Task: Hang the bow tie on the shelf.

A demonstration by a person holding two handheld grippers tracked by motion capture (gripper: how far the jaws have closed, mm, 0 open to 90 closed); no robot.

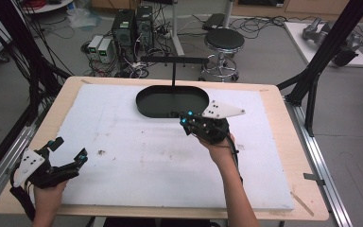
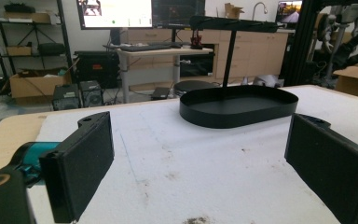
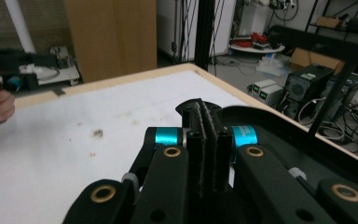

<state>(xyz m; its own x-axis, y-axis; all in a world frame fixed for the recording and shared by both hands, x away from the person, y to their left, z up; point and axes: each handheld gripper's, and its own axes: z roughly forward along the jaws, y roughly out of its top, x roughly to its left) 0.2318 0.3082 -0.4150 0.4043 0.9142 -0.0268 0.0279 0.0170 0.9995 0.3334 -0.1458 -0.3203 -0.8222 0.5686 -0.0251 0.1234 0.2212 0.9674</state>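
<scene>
The right hand-held gripper (image 1: 185,120) is held at the near rim of the black oval tray (image 1: 144,101), its tips pointing toward the tray's left half. In the right gripper view its two black jaws are pressed flat against each other, pad to pad, with nothing between them.

The left hand-held gripper (image 1: 69,152) rests at the near left corner of the tabletop (image 1: 274,97), well apart from the tray. Its jaws stand wide open and hold nothing; in the left gripper view the two pads (image 2: 81,163) frame bare foam.

The black oval tray sits at the far centre of the white foam mat (image 1: 123,156) that covers most of the tabletop. A thin black post (image 1: 174,75) rises from the tray's far side and carries a horizontal black bar (image 1: 175,60) at its top. The mat surface shows scattered dark smudges (image 1: 101,152) toward the left. A round black stool (image 1: 223,40) stands on the floor beyond the tabletop.
</scene>
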